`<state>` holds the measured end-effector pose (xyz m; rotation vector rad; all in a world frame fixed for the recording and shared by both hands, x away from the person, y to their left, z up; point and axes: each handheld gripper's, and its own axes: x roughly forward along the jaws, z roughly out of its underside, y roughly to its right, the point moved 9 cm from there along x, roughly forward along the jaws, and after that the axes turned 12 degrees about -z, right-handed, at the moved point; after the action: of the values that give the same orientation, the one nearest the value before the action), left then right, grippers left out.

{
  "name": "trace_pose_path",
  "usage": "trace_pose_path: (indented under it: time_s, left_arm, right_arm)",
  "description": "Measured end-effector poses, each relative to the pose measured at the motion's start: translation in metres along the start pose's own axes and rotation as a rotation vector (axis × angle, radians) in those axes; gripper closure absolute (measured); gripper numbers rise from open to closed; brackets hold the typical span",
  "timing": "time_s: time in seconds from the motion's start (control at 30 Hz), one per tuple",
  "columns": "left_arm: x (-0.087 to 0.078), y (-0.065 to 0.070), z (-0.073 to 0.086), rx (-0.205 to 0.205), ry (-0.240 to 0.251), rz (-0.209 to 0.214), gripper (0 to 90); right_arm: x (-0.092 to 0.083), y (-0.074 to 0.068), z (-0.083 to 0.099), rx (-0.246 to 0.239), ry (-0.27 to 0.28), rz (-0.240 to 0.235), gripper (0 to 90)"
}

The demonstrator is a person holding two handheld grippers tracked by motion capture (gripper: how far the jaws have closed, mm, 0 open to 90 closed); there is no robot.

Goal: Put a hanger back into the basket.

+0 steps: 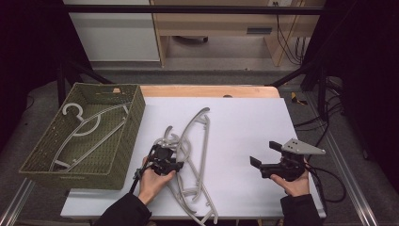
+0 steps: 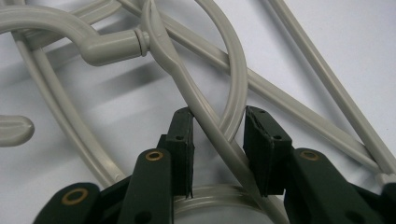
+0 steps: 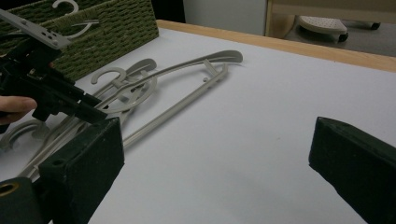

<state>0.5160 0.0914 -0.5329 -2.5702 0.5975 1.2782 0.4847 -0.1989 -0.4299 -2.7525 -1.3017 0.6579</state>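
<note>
Several grey plastic hangers (image 1: 200,136) lie tangled on the white tabletop (image 1: 244,122). My left gripper (image 1: 169,158) is down among their hooks, held in a hand. In the left gripper view its jaws (image 2: 218,126) straddle two crossing hanger bars (image 2: 212,135); the pads stand close on either side, with a thin gap showing by the left pad. My right gripper (image 1: 265,153) hovers low over bare table to the right, open and with nothing between its jaws (image 3: 215,154). The right gripper view takes in the left gripper (image 3: 51,93) and the hangers (image 3: 177,79).
A green woven basket (image 1: 127,123) sits at the table's left edge with pale hangers (image 1: 87,125) inside. A wooden strip (image 1: 211,91) runs along the far edge. Dark frame posts and cables stand at the right.
</note>
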Motion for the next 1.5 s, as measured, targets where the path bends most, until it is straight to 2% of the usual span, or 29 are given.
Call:
trace_pose_path:
  time_s: [0.2, 0.23, 0.3, 0.4, 0.5, 0.53, 0.7, 0.73, 0.8, 0.9, 0.93, 0.97, 1.17, 1.3, 1.5]
  left_arm:
    - [-0.001, 0.003, -0.003, -0.014, 0.002, 0.018, 65.3]
    - [-0.003, 0.004, -0.004, -0.015, 0.014, 0.026, 66.2]
    - [-0.010, 0.007, -0.010, -0.060, 0.052, 0.048, 67.5]
    - [-0.014, 0.009, -0.013, -0.069, 0.072, 0.063, 69.2]
    - [-0.024, 0.013, -0.020, -0.104, 0.119, 0.111, 73.1]
    - [-0.024, 0.013, -0.020, -0.104, 0.119, 0.111, 74.2]
    - [-0.039, 0.025, -0.032, -0.132, 0.199, 0.194, 79.1]
    - [-0.042, 0.028, -0.034, -0.116, 0.215, 0.199, 80.0]
    - [-0.048, 0.034, -0.037, -0.083, 0.242, 0.177, 80.1]
    - [-0.058, 0.044, -0.041, -0.048, 0.274, 0.223, 80.1]
    - [-0.058, 0.044, -0.041, -0.048, 0.274, 0.223, 80.2]
    - [-0.063, 0.046, -0.042, -0.023, 0.287, 0.219, 80.2]
    - [-0.079, 0.045, -0.048, -0.005, 0.320, 0.234, 80.2]
    - [-0.090, 0.043, -0.052, 0.024, 0.341, 0.232, 80.2]
    - [-0.103, 0.036, -0.056, 0.053, 0.358, 0.229, 80.2]
  right_arm:
    - [0.000, 0.000, 0.001, -0.005, -0.004, -0.001, 3.7]
    - [0.000, 0.000, 0.001, -0.005, -0.008, -0.002, 3.7]
    - [0.000, 0.000, 0.001, -0.005, -0.006, -0.002, 3.7]
    - [0.001, 0.000, 0.000, -0.002, -0.002, 0.000, 3.7]
    - [0.001, 0.000, 0.001, -0.004, -0.006, -0.003, 3.7]
    - [0.001, 0.000, 0.001, -0.004, -0.006, -0.003, 3.7]
    - [0.000, 0.000, 0.000, -0.003, -0.004, 0.000, 3.7]
    - [0.000, 0.000, 0.001, -0.002, -0.004, 0.001, 3.7]
    - [0.000, 0.000, 0.000, -0.002, -0.003, -0.001, 3.7]
    - [-0.001, 0.000, 0.000, 0.002, 0.000, -0.002, 3.6]
    - [-0.001, 0.000, 0.000, 0.001, 0.000, -0.001, 3.6]
    - [-0.001, 0.000, 0.000, -0.001, 0.001, 0.000, 3.6]
    - [-0.004, 0.001, -0.002, -0.002, 0.011, 0.000, 3.5]
    - [-0.004, 0.001, -0.002, -0.001, 0.012, 0.003, 3.3]
    - [-0.005, 0.001, -0.002, -0.002, 0.015, 0.006, 3.0]
